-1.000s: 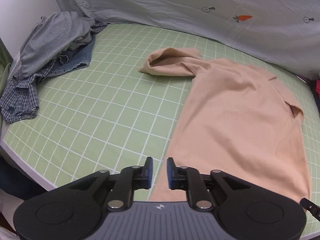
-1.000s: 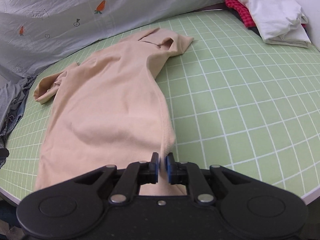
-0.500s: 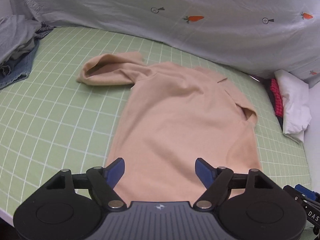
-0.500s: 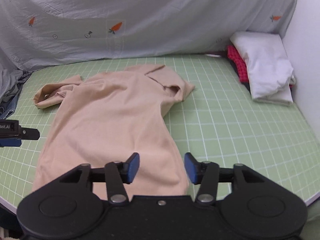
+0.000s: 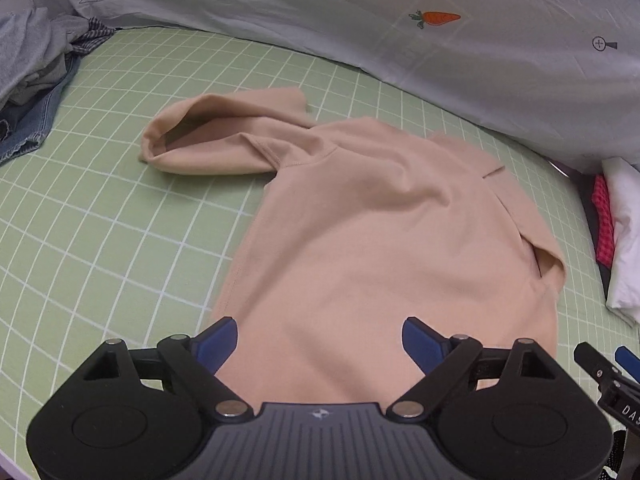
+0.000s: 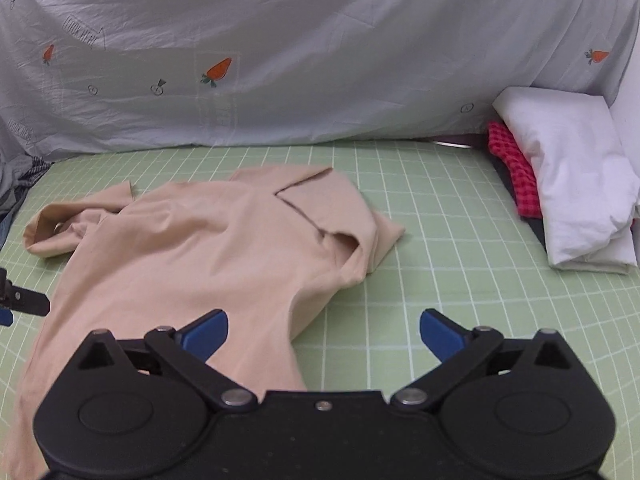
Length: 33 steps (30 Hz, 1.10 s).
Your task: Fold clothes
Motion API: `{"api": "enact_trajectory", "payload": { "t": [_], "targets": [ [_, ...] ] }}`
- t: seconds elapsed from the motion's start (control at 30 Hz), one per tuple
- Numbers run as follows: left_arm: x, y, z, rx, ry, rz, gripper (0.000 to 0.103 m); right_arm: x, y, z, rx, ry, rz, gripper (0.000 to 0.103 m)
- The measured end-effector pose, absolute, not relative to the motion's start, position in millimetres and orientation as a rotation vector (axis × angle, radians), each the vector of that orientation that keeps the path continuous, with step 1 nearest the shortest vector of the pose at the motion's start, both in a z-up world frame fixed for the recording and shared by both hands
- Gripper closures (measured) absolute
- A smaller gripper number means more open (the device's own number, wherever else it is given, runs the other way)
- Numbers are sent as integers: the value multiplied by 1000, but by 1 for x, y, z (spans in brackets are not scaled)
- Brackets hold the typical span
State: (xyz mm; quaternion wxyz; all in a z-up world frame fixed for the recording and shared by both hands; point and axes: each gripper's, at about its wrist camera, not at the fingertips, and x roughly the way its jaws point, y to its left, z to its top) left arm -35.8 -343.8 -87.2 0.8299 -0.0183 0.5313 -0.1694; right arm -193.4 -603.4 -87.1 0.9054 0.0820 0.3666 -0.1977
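I see a tan shirt [image 5: 384, 240] lying spread out on the green tabletop [image 5: 100, 208] with its white grid lines. In my left view the shirt fills the middle and reaches down to 6 o'clock, under my left gripper [image 5: 320, 340]. Its jaws are wide apart and hold nothing. One blue pad sits over the shirt's left edge and the other sits over the shirt's body.

One sleeve [image 5: 216, 140] sticks out toward 10 o'clock, and its open end looks like a little tunnel. The other sleeve [image 6: 376, 240] is bunched up on the far side of the shirt, near 3 o'clock in my right view.

My right gripper [image 6: 324, 330] hovers over the shirt's right side. Its jaws are wide apart too, and nothing is in them. The left pad is above the shirt and the right pad is above bare green mat.

A pale sheet with little carrots [image 6: 280, 60] hangs across the back, from 9 to 3 o'clock. A pile of gray and blue clothes [image 5: 32, 80] sits at 10 o'clock in my left view. A folded white cloth [image 6: 576, 184] lies on a red checked cloth [image 6: 516, 172] at 2 o'clock in my right view.
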Motion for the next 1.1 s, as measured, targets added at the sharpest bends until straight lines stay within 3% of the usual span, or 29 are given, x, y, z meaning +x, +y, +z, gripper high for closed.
{"api": "enact_trajectory", "payload": {
  "t": [0.4, 0.5, 0.6, 0.67, 0.73, 0.8, 0.87, 1.1],
  "targets": [
    [14, -385, -105, 34, 1165, -272, 14, -57, -699, -136, 173, 891, -407, 0],
    [21, -388, -109, 32, 1187, -248, 14, -41, -715, -146, 209, 888, -424, 6],
    [25, -395, -111, 61, 1186, -256, 14, -30, -727, -156, 282, 890, -401, 24],
    [27, -399, -111, 73, 1183, -260, 14, -25, -728, -164, 291, 908, -393, 45],
    [28, -402, -108, 67, 1174, -257, 14, -24, -726, -167, 287, 908, -372, 51],
    [26, -405, -102, 65, 1152, -271, 14, -26, -726, -166, 296, 900, -339, 66],
    [21, -406, -95, 64, 1127, -284, 14, -29, -726, -162, 304, 889, -322, 92],
    [-9, -399, -70, 34, 1052, -317, 14, -85, -706, -105, 239, 722, -372, 94]
  ]
}}
